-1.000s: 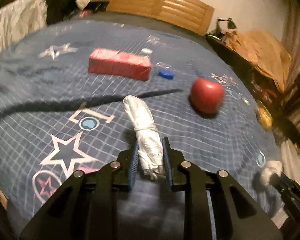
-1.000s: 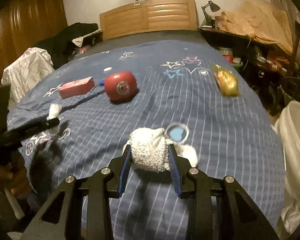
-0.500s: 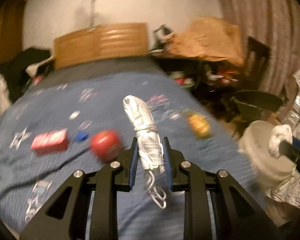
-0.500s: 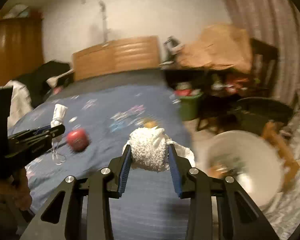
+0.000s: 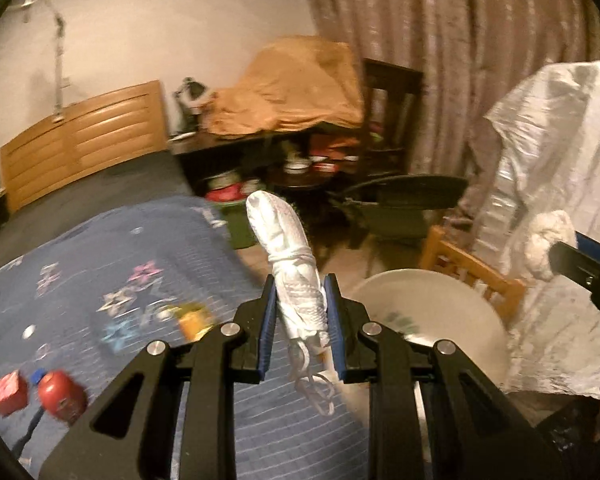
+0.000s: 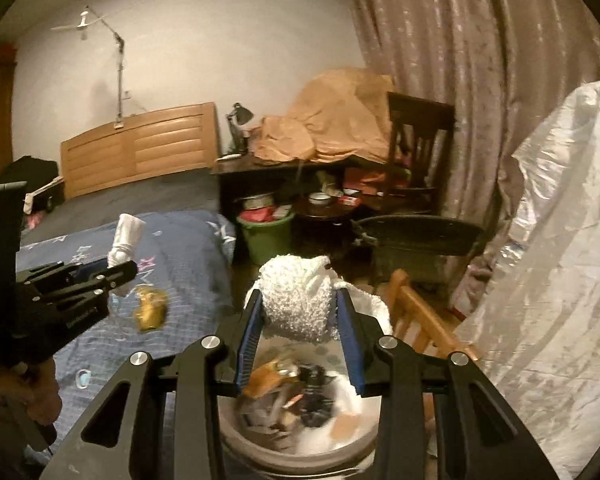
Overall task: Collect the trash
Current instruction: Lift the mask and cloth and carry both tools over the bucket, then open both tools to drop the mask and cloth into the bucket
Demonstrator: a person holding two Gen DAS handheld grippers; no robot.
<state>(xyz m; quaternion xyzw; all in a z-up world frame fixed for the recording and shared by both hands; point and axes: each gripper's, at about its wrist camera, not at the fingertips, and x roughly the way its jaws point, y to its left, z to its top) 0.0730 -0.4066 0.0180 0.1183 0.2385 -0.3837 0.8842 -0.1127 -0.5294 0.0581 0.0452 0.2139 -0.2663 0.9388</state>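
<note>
My left gripper is shut on a rolled white cloth bundle tied with string, held above the bed's foot edge. From the right wrist view the same gripper shows at the left with the bundle sticking up. My right gripper is shut on a white crumpled paper wad, hanging directly over a white trash bucket holding several scraps. That bucket lies low right of the left gripper. The right gripper's tip and wad show at the far right.
A blue star-patterned bedspread carries a red ball, a red box, a blue cap and a yellow wrapper. A silver plastic sheet, a wooden chair, a green bin and a cluttered desk stand nearby.
Both grippers swung right and rose, from over the bed toward the trash bucket beside it. Each still holds its piece; the right one now hangs over the bucket.
</note>
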